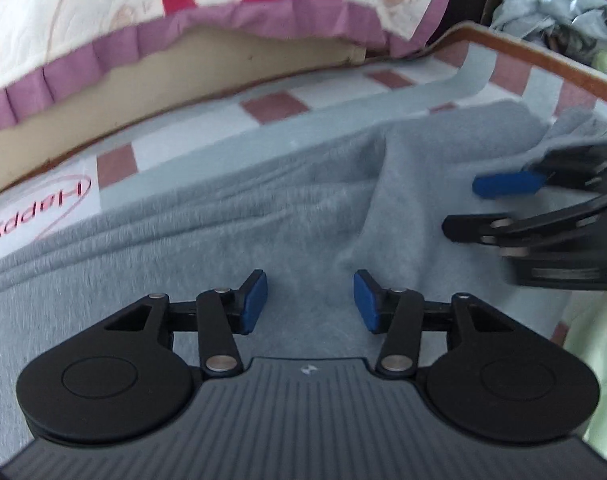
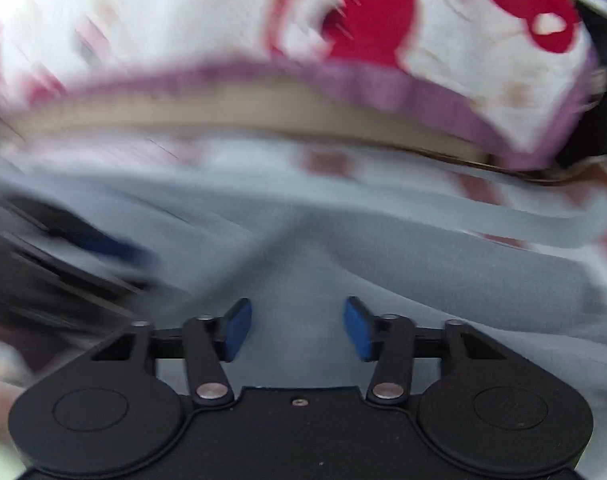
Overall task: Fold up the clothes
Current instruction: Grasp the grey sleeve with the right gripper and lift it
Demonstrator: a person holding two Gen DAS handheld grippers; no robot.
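Left wrist view: the left tool hangs over a grey fleece garment with its blue pads parted about halfway and nothing between them. The garment is spread on a checked mat with "Happy" printed on it, a ridge of folds running up the middle. A quilt with a purple frill sits behind. The right tool comes in from the right, just above the cloth, jaws apart and empty. Right wrist view: pretty blurry, but the right tool is half open over the same grey garment, gripping nothing, and the left tool is a dark smear on the left.
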